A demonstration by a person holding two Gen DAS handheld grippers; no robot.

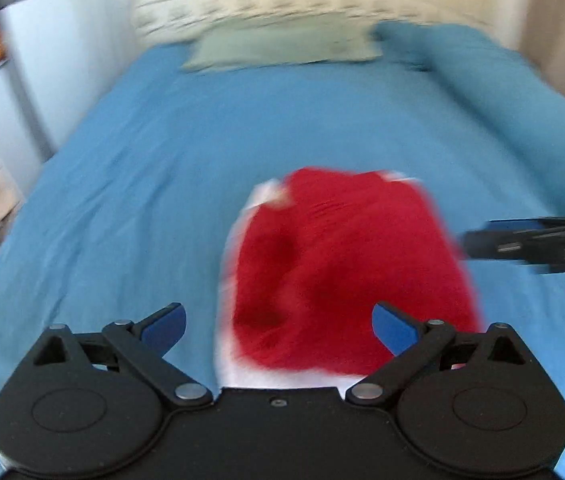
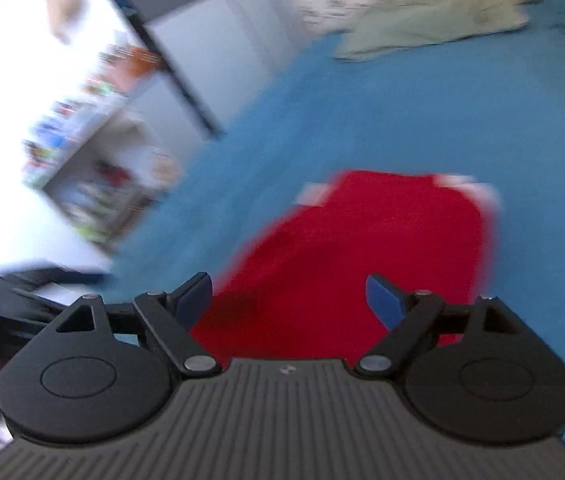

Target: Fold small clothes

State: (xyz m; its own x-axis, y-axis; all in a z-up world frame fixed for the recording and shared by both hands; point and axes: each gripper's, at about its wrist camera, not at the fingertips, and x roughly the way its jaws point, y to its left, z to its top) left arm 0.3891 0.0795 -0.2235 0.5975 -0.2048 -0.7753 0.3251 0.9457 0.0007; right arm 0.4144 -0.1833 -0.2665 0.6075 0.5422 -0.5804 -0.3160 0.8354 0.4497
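Red garment [image 1: 346, 264] lies on the blue bed [image 1: 122, 168], long axis running away from you. Both tools, left [image 1: 278, 324] and right [image 2: 288, 298], hover spread and empty over its near edge, about equally close.

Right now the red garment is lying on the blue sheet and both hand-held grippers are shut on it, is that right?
Not quite. The red garment does lie on the blue sheet, but neither hand-held gripper is shut on it. The left wrist view shows the left hand-held gripper with its jaws wide apart, and the right wrist view shows the right hand-held gripper open too, both holding nothing.
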